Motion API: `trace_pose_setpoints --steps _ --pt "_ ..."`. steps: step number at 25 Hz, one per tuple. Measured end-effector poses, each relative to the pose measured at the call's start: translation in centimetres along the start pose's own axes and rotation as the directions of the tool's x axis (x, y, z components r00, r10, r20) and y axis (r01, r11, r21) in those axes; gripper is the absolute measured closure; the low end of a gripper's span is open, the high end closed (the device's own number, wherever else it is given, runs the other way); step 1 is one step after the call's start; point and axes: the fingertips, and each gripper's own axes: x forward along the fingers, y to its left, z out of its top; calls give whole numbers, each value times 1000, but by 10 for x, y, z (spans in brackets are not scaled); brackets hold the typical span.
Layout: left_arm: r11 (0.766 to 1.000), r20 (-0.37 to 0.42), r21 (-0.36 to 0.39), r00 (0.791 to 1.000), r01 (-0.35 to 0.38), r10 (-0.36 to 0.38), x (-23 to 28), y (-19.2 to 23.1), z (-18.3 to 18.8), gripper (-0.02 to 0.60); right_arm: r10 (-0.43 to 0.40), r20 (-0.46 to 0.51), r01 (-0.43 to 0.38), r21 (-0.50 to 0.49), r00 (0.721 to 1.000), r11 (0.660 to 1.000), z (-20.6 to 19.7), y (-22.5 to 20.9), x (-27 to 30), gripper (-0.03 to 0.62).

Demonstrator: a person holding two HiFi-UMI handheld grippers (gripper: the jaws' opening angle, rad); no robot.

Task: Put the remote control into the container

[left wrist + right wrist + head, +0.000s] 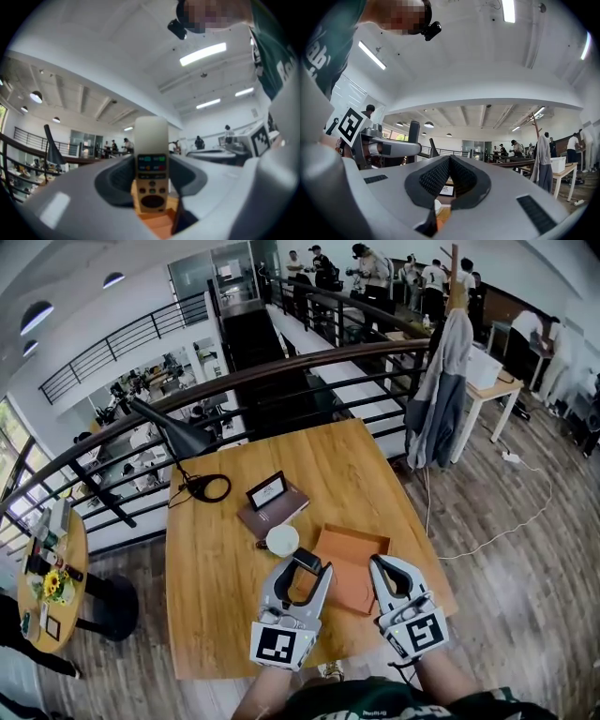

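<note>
My left gripper (306, 570) is shut on the remote control (307, 559) and holds it just left of the orange container (358, 538) on the wooden table (216, 596). In the left gripper view the remote control (151, 164) stands upright between the jaws, white at the top with coloured buttons below, and the orange container (159, 226) shows underneath. My right gripper (382, 568) hovers at the container's right side. Its jaws meet at the tips (450, 159) with nothing between them. The left gripper (386, 149) shows at the left of the right gripper view.
A white cup (281, 540) stands just beyond the left gripper, and a brown notebook (286, 510) with a small framed card (267, 490) lies behind it. A black lamp (173, 432) and a cable loop (208, 487) occupy the far left corner. A railing (309, 367) runs behind the table.
</note>
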Motion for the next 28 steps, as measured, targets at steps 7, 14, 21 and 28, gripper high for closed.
trace_pose_setpoints --steps 7,14,21,28 --pt "999 10 -9 999 39 -39 17 13 -1 379 -36 -15 36 -1 999 999 -8 -12 21 577" --pt "997 17 -2 997 74 -74 23 28 -6 379 -83 -19 82 -26 996 996 -12 -11 38 577" --pt "996 10 -11 996 88 -88 29 32 -10 379 -87 -26 86 -41 996 995 -11 -10 49 577" --pt "996 19 -15 996 84 -84 28 37 -13 379 -80 -28 79 -52 996 996 -13 -10 58 577"
